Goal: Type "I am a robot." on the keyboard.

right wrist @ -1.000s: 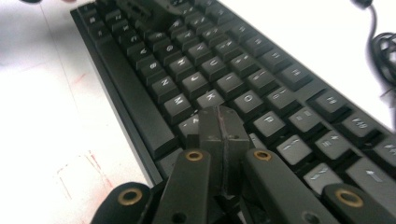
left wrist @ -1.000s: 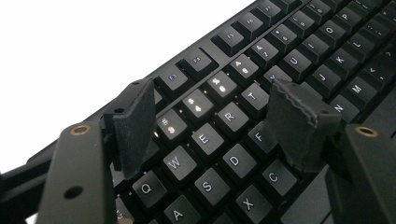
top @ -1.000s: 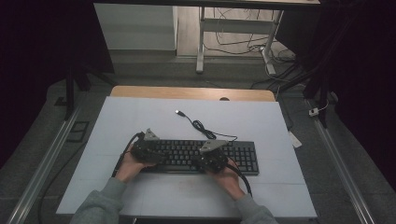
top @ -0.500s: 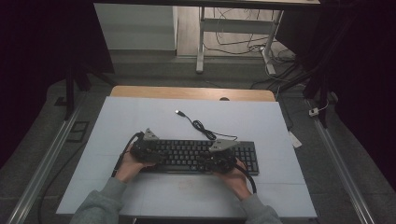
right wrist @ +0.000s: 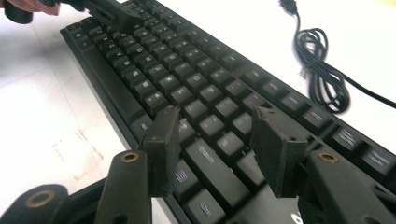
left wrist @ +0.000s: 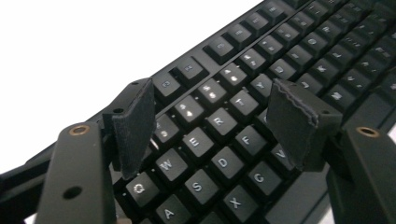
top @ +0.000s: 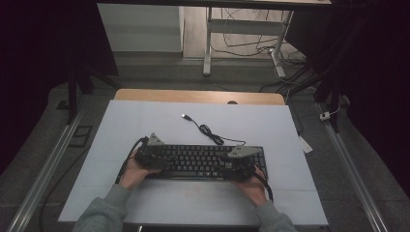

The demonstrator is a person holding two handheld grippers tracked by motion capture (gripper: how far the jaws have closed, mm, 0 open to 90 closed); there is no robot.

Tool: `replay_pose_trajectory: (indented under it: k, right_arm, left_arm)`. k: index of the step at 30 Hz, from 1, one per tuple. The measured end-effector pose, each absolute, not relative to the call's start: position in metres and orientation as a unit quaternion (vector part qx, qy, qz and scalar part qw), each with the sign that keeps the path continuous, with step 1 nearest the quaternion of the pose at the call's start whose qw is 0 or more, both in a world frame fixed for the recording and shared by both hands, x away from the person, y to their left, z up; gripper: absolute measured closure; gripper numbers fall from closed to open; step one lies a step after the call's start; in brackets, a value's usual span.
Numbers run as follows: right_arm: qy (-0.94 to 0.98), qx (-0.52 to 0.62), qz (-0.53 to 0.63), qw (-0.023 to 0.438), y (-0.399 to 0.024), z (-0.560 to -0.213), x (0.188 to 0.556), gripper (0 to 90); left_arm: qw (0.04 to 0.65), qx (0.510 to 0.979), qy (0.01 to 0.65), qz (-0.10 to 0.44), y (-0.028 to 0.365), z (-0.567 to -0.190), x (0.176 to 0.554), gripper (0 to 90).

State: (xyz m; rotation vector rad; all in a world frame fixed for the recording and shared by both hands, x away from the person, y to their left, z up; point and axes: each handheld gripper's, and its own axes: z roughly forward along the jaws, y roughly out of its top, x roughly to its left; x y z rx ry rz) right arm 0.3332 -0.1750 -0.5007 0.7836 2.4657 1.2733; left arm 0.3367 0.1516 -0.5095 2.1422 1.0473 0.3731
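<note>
A black keyboard lies across the white table top. Its cable coils behind it and ends in a USB plug. My left gripper sits over the keyboard's left end. In the left gripper view it is open above the letter keys, gripping nothing. My right gripper hovers over the right part of the keyboard. In the right gripper view it is open low over the keys. Its jaws have just been opening, with nothing held between them.
The cable coil lies on the white surface beyond the keyboard. The left gripper shows at the far end of the keys. A wooden strip borders the table's back edge. Faint red marks sit near the front.
My right hand has slid to the right along the keyboard. The left hand and the keyboard have stayed put.
</note>
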Motion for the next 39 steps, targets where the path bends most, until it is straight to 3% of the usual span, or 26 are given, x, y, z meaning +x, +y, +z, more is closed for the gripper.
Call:
replay_pose_trajectory:
  k: [23,39]
  right_arm:
    - [0.809,0.334,0.443,0.195,-0.295,-0.497,0.3,43.1]
    - [0.812,0.326,0.44,0.202,-0.304,-0.497,0.296,40.9]
  left_arm:
    - [0.424,0.797,0.405,0.143,0.186,-0.497,0.277,29.5]
    - [0.423,0.797,0.409,0.14,0.194,-0.5,0.269,27.7]
